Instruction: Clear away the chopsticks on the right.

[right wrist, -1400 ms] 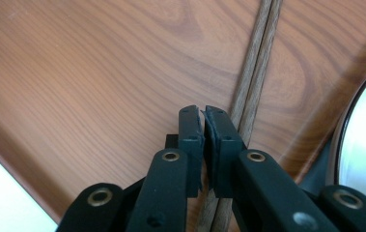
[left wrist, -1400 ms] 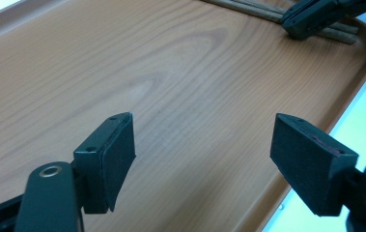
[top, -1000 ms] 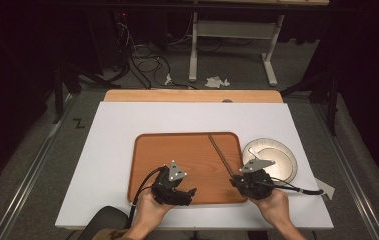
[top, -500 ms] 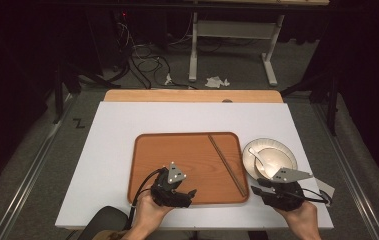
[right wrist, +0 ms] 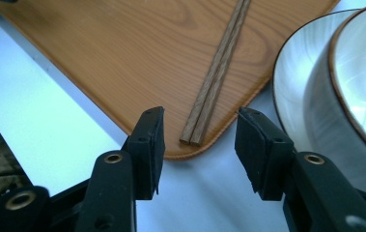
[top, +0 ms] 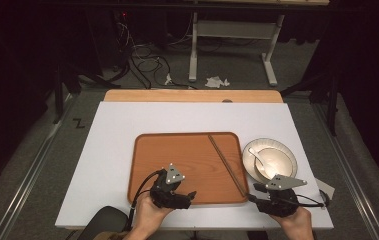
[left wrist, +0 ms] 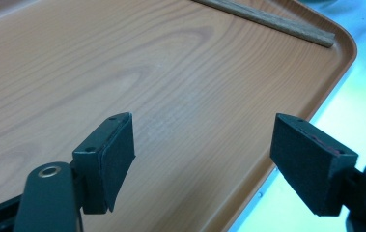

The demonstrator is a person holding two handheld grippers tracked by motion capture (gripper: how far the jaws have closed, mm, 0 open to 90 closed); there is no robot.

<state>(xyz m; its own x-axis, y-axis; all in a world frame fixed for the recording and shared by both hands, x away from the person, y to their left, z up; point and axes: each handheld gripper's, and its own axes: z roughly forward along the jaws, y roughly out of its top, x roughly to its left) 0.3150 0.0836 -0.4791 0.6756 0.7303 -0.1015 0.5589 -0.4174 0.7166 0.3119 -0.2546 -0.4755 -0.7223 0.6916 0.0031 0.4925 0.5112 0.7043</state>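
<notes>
Right tool (right wrist: 199, 147) has drawn back toward four o'clock, jaws just spreading, chopsticks (right wrist: 218, 72) released on tray (top: 177, 150); left tool (left wrist: 202, 162) gapes empty, waiting.

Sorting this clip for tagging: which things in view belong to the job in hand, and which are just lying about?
In the job:
chopsticks, lying on the tray
right gripper, jaws just opened, nothing between them
left gripper, open over the tray

Lying about:
plate with bowl and spoon
crumpled paper on the floor
</notes>
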